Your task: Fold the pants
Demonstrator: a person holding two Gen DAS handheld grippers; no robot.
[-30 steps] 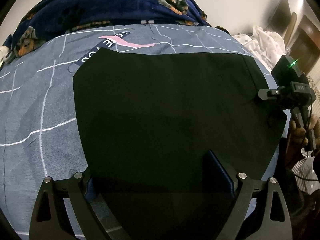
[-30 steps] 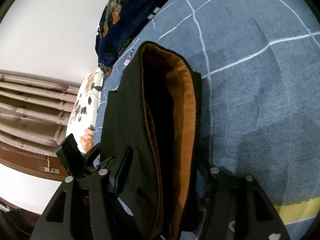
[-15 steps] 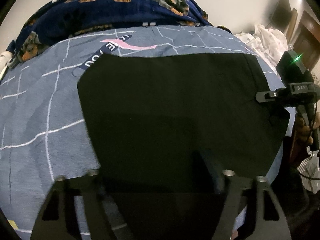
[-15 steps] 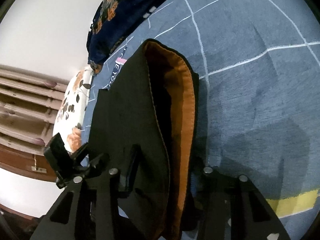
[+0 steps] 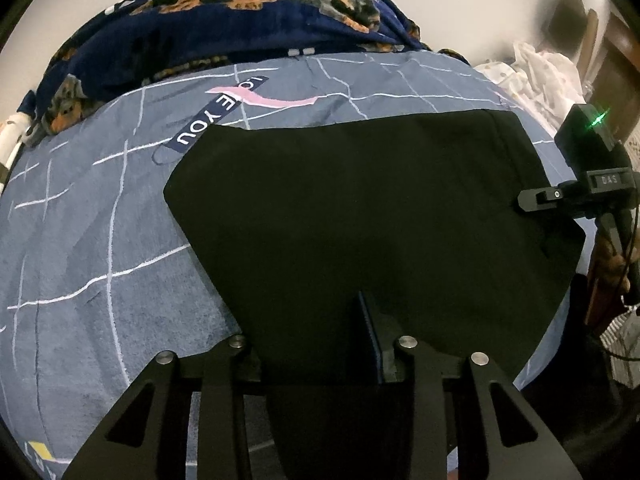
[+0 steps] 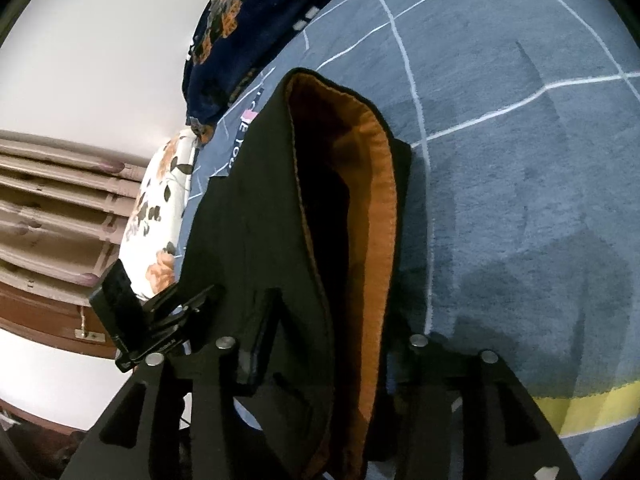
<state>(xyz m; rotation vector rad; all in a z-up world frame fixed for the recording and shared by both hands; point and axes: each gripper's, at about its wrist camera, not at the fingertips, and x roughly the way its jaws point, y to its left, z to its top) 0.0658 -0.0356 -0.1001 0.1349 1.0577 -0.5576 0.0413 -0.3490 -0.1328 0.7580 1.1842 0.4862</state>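
Blue bedsheet (image 5: 100, 240) under black pants (image 5: 360, 208) (orange-lined)

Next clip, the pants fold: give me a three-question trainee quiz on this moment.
1. True or false: the black pants lie on a blue grid-pattern bedsheet.
2. What colour is the pants' lining in the right wrist view? A green, B orange, C white.
3. What fabric lies between the fingers of the left gripper and the right gripper?

Key: 1 true. 2 B. 3 The pants.
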